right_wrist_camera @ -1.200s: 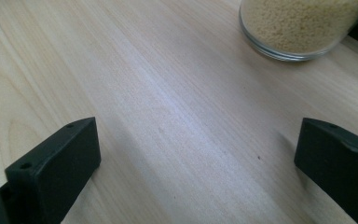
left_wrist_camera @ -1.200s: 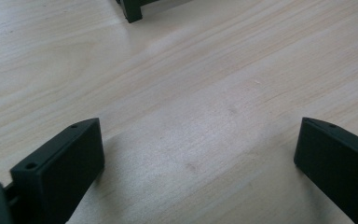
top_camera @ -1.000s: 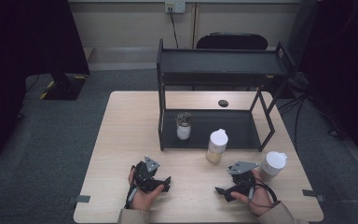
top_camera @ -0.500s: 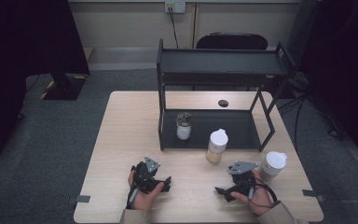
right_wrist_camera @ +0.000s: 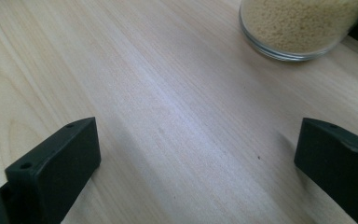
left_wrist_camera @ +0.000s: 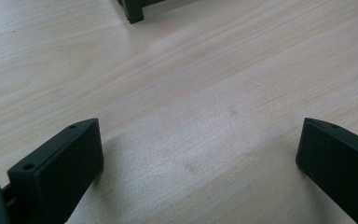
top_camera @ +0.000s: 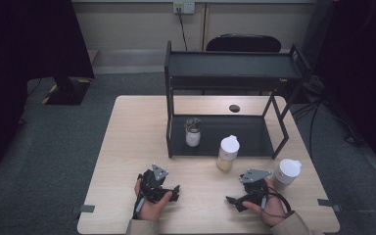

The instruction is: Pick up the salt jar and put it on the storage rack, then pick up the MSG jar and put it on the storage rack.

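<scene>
My left gripper [top_camera: 175,192] rests on the wooden table [top_camera: 137,142] near its front edge, held by a hand; its jaws stand wide open over bare wood [left_wrist_camera: 200,135]. My right gripper [top_camera: 231,201] rests at the front right, also open with nothing between its jaws [right_wrist_camera: 196,135]. A glass jar of yellowish grains with a white lid [top_camera: 227,153] stands in front of the black shelf rack [top_camera: 232,66]; its base [right_wrist_camera: 303,25] shows beyond the right gripper. A white-lidded jar [top_camera: 287,171] stands just right of the right gripper. A small jar [top_camera: 193,131] sits on the rack's lower shelf.
The rack's front left foot [left_wrist_camera: 133,11] shows at the top of the left gripper view. A round hole [top_camera: 234,108] lies in the table behind the rack. A dark chair [top_camera: 242,43] stands beyond the table. Grey carpet surrounds it.
</scene>
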The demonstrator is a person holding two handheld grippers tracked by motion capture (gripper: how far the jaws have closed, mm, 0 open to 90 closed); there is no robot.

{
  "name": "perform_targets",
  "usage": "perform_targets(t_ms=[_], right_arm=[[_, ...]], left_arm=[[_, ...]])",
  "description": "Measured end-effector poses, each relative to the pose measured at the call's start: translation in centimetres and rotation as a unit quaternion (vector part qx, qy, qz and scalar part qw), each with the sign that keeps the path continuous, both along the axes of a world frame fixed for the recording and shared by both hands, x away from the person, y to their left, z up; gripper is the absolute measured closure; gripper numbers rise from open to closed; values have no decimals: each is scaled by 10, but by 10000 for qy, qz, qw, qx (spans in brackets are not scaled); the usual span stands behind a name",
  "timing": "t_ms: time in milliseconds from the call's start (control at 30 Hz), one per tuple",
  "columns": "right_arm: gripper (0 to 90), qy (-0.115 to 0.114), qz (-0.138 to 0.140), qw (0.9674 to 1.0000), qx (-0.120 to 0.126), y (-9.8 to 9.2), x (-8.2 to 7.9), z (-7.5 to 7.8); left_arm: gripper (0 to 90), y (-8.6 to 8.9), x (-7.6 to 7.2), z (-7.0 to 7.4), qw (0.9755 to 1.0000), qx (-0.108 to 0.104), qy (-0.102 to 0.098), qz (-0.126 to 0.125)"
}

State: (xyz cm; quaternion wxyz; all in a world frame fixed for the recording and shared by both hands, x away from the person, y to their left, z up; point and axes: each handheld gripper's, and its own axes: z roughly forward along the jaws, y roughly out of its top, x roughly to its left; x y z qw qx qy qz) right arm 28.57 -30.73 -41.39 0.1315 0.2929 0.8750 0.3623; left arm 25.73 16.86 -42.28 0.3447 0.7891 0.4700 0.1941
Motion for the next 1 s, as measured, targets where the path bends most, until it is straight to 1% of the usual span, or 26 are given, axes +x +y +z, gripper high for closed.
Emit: perform_targets(t_ms=[800, 1000], right_arm=[[0, 4, -35, 10000, -5, 1, -1, 0], [0, 14, -193, 9998, -39, 8, -4, 2]], left_arm=[[0, 0, 0, 0, 10000, -5, 0, 3], [0, 0, 0, 0, 10000, -4, 0, 2]])
